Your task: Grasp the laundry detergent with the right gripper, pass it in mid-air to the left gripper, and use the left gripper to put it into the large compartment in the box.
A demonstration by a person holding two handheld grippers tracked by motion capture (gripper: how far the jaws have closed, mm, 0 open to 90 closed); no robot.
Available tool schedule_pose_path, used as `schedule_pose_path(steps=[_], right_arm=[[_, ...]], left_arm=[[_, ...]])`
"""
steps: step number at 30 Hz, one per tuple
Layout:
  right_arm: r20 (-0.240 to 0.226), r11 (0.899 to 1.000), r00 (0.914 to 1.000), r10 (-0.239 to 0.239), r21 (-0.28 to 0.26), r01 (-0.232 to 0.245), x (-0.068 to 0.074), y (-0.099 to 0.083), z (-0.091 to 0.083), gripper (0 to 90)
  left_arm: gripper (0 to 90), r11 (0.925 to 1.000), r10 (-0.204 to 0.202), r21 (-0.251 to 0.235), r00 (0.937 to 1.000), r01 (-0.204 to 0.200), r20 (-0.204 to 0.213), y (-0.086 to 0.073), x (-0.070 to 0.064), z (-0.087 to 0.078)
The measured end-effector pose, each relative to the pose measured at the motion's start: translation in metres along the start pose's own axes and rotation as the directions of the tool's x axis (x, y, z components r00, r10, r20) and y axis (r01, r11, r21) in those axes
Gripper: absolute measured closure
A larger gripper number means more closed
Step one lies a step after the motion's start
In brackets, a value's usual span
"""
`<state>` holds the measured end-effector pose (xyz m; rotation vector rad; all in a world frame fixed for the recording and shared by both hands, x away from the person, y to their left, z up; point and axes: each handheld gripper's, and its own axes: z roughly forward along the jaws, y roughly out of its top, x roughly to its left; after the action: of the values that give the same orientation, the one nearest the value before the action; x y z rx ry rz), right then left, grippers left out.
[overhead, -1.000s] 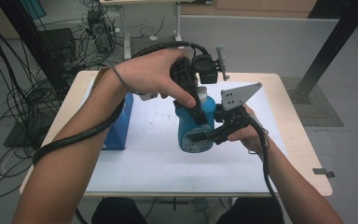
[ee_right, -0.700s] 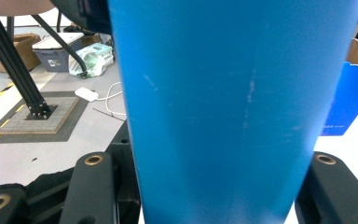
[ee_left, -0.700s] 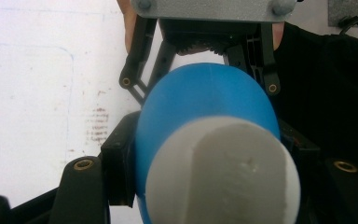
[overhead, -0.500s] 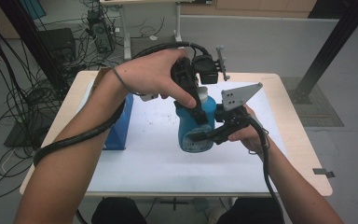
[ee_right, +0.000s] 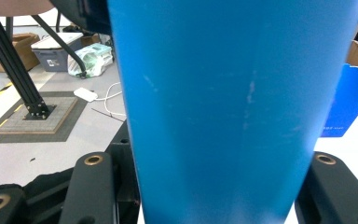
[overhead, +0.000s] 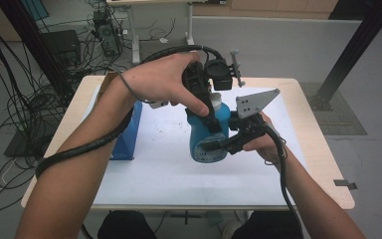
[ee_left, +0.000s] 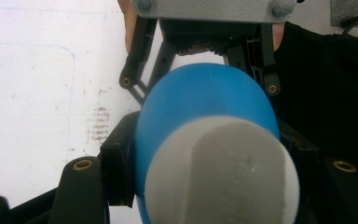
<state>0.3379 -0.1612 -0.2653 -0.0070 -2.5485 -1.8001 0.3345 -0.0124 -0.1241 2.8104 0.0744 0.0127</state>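
Note:
A blue bottle (overhead: pixel 205 144) with a white cap (ee_left: pixel 221 172) stands upright near the middle of the white table sheet (overhead: pixel 154 169). My left gripper (overhead: pixel 211 115) comes down from above, its jaws closed against the bottle's top on either side of the cap. From the right, my right gripper (overhead: pixel 215 146) is shut around the bottle's lower body. In the left gripper view the cap and blue shoulder (ee_left: pixel 205 98) sit between my left gripper's (ee_left: pixel 214 186) jaws, with the right gripper's linkage (ee_left: pixel 200 46) beyond. The blue body (ee_right: pixel 223 107) sits tight between my right gripper's (ee_right: pixel 209 191) jaws.
A blue box (overhead: pixel 128 132) stands at the table's left side, close to the left forearm. The wooden table edge (overhead: pixel 323 149) runs along the right. Cables and a black frame post (overhead: pixel 350 47) stand on the floor beyond; boxes and a bag (ee_right: pixel 91 58) lie there too.

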Motion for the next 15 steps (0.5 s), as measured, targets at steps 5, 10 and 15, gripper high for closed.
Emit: schedule_pose_path(steps=[5, 10, 15], right_arm=[[0.001, 1.0, 1.0, 0.0, 0.0, 0.0, 0.0005, 0.0001, 0.0006, 44.2], [0.001, 1.0, 1.0, 0.0, -0.005, 0.0, 0.0007, -0.0002, 0.0003, 44.2], [0.0, 1.0, 1.0, -0.001, -0.003, 0.001, 0.001, -0.0001, 0.0007, 44.2]], left_arm=[[37.7, 1.0, -0.003, 0.004, 1.0, 0.003, -0.003, 0.0005, -0.0011, 0.0002], [37.7, 1.0, -0.002, 0.005, 1.0, 0.002, -0.003, 0.0007, -0.0012, -0.0002], [37.6, 1.0, 0.0, 0.009, 1.0, 0.0, -0.002, 0.0004, -0.0011, 0.0001]])
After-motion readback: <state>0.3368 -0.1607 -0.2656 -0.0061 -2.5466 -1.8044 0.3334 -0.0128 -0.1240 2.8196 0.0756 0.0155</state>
